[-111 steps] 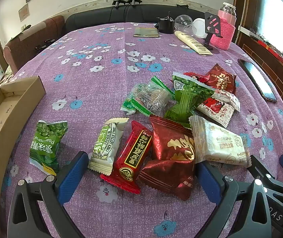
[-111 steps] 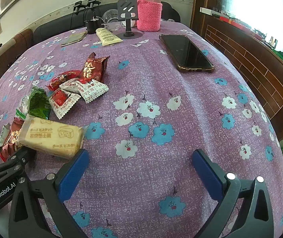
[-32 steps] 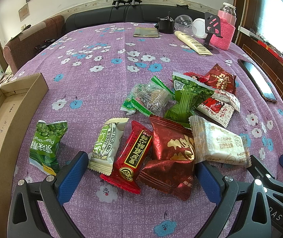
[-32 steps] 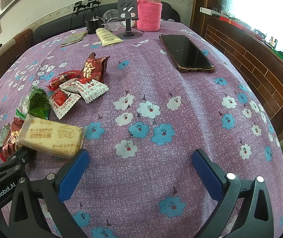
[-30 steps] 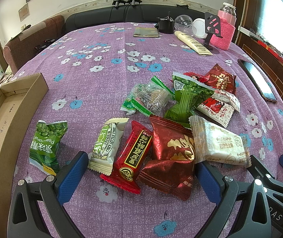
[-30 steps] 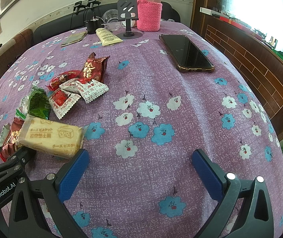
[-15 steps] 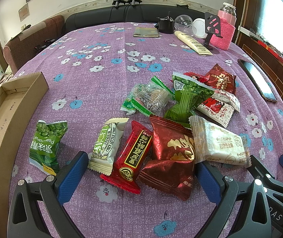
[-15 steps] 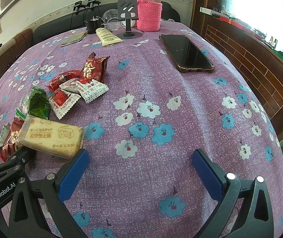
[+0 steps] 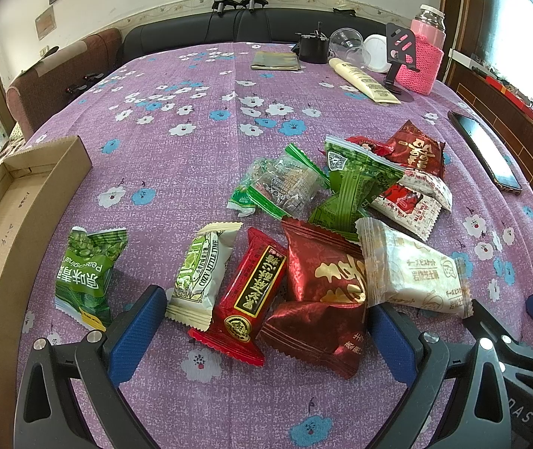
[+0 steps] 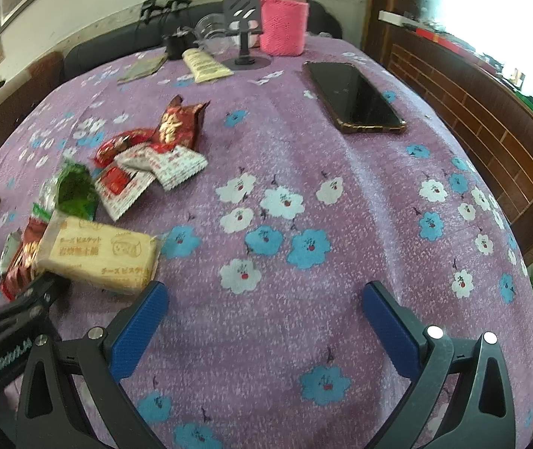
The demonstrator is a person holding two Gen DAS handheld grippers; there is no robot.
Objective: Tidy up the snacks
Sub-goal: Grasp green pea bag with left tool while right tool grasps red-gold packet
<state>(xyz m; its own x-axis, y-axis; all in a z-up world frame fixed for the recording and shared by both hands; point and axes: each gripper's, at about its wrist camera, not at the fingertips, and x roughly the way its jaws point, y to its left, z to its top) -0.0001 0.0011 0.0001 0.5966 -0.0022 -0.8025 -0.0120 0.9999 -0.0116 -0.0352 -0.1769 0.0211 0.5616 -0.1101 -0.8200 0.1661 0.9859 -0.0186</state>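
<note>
A: What's nearest?

B: The left gripper (image 9: 262,331), fingers spread wide and holding nothing, low at the table's near edge. Between its blue pads lie a cream packet (image 9: 202,273), a red packet with a black label (image 9: 245,295) and a dark red foil packet (image 9: 322,292), overlapping one another.

A: And the right gripper (image 10: 264,316)?

B: Also wide apart and empty, over bare purple flowered tablecloth (image 10: 303,224). Just off its left finger lies a pale biscuit packet (image 10: 98,254).

A: Other snacks?

B: A green pea packet (image 9: 86,273) lies alone toward the left edge, near a cardboard box (image 9: 8,224) at that edge. Further in sit a clear packet with green trim (image 9: 281,187), a green packet (image 9: 356,187), two white-and-red packets (image 9: 412,202) and a dark red packet (image 9: 417,149), clustered together.

A: At the far side?

B: A phone (image 10: 356,99) lies flat near the right edge. At the far edge stand a bottle in a pink knitted sleeve (image 10: 283,18), a black stand (image 10: 245,30) and a cream tube (image 10: 204,65).
</note>
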